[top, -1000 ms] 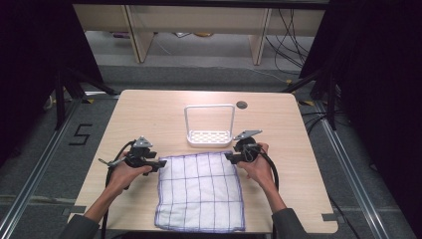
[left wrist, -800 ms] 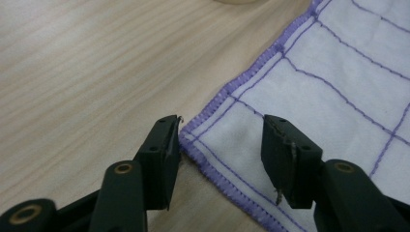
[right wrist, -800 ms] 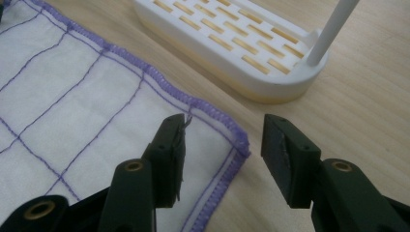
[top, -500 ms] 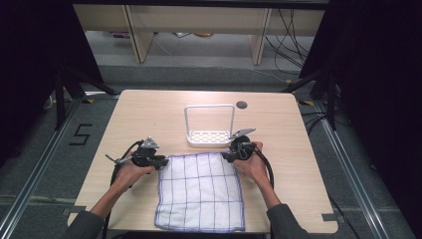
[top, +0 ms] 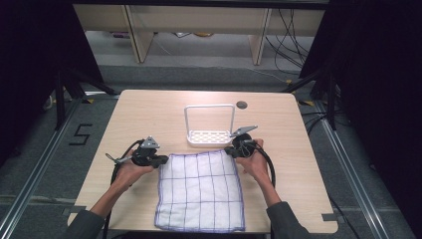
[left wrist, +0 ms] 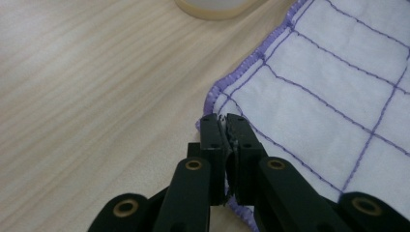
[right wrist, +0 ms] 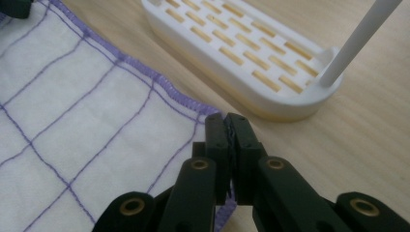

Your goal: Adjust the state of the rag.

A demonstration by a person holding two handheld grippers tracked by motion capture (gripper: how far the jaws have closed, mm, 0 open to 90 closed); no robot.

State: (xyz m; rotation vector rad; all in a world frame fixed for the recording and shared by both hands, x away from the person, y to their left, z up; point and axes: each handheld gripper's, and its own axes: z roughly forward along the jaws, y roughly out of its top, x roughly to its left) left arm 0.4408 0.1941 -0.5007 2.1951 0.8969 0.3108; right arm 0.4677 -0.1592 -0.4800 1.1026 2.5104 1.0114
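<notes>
The left gripper is pinching the cloth's far left corner, jaws just closed on it. The right gripper is pinching the far right corner likewise, beside the rack.

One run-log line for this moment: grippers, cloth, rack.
left gripper: just closed on cloth far-left corner | right gripper: just closed on far-right corner | cloth: flat on table | rack: beyond cloth, untouched
</notes>
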